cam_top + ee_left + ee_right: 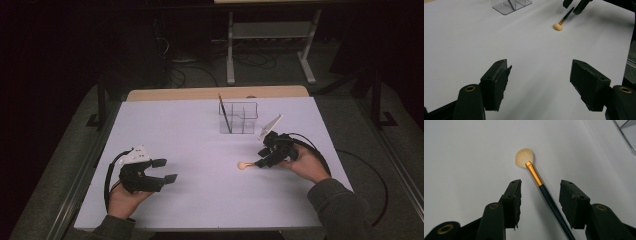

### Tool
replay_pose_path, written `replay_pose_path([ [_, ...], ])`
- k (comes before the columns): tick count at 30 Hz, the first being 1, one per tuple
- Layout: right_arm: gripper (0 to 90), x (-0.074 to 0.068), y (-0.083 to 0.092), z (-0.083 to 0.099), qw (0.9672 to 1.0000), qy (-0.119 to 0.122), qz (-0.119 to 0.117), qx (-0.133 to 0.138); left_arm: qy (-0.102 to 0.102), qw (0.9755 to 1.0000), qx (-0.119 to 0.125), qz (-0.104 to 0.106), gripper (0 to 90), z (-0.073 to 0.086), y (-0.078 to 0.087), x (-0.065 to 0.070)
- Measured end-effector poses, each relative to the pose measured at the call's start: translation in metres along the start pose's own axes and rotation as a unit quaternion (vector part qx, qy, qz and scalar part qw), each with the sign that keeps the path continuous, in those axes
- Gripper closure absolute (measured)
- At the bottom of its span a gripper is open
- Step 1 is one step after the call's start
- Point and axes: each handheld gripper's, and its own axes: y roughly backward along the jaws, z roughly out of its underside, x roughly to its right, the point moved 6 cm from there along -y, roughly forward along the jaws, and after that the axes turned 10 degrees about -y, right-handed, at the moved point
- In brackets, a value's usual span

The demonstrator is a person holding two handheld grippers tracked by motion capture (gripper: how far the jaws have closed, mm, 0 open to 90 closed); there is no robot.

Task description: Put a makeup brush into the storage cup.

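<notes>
1. White table (165,125): clear organizer (239,118) at the far side, one thin brush (224,113) already upright in it
2. Left gripper (167,170) parked near-left, jaws wide, nothing between
3. Right gripper (539,195) straddles fan brush (537,180) lying flat mid-right; jaws apart, pads not touching handle
4. Brush likely light, stiff, slick lacquered handle; grip dark handle behind gold ferrule (534,173), avoid soft bristles (523,157)

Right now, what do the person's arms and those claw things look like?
Each hand-held gripper, left and right, is black with two blocky jaws. Brass-coloured rings sit at the jaw bases. The left one carries a pale plate on top, the right a light three-cornered plate. A black cable loops from each. The sleeves are dark grey-green.
</notes>
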Motion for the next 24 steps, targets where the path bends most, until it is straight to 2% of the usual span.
replay_pose_path([
  [24,57.9,0.002,-0.011,0.0,0.9996,0.009,-0.002,-0.025,0.002,1.0,0.001,0.0,30.1,0.0,0.0,0.0],
])
